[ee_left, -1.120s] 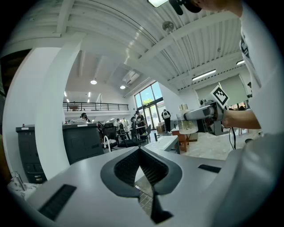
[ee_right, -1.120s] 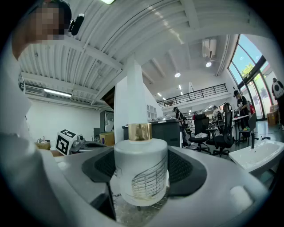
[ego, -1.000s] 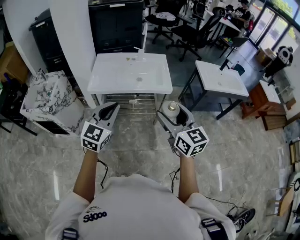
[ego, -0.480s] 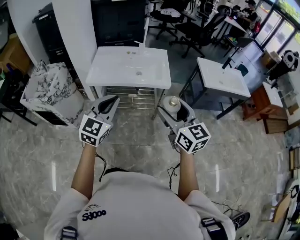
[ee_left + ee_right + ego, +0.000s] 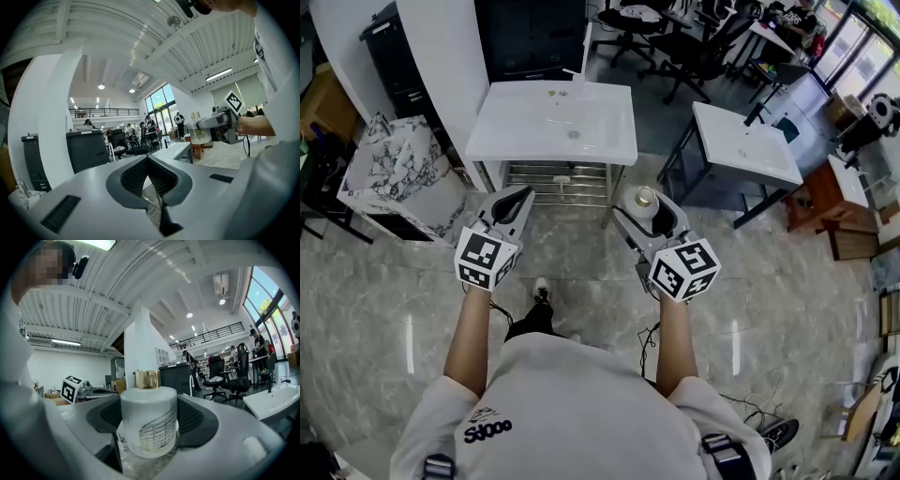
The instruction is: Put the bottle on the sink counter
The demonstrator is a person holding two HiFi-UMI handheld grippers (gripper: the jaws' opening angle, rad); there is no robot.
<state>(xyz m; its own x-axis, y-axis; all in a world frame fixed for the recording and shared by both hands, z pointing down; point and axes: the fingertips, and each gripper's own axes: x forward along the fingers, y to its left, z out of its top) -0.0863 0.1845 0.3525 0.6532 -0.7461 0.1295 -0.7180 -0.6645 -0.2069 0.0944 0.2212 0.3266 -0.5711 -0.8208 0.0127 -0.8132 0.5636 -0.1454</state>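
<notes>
A frosted round bottle (image 5: 644, 203) (image 5: 148, 420) with a gold cap sits upright between the jaws of my right gripper (image 5: 648, 211) (image 5: 150, 427), which is shut on it. It is held over the marble floor, short of the white sink counter (image 5: 502, 131), which stands ahead and to the left with a basin and faucet. My left gripper (image 5: 514, 202) (image 5: 150, 164) is shut with nothing in it, its pads meeting. From the left gripper view the bottle (image 5: 199, 131) shows at the right, in the right gripper (image 5: 206, 125).
A second white sink counter (image 5: 741, 155) stands ahead at the right. A marble-patterned box (image 5: 394, 183) is at the left, a white pillar (image 5: 441, 56) and dark cabinet (image 5: 534, 37) behind. Office chairs and wooden furniture lie beyond. My shoe (image 5: 541, 292) shows below.
Both grippers and the bottle keep their pose while the sink counter has drifted slightly left in view. A shoe and leg have come into sight between my arms.
</notes>
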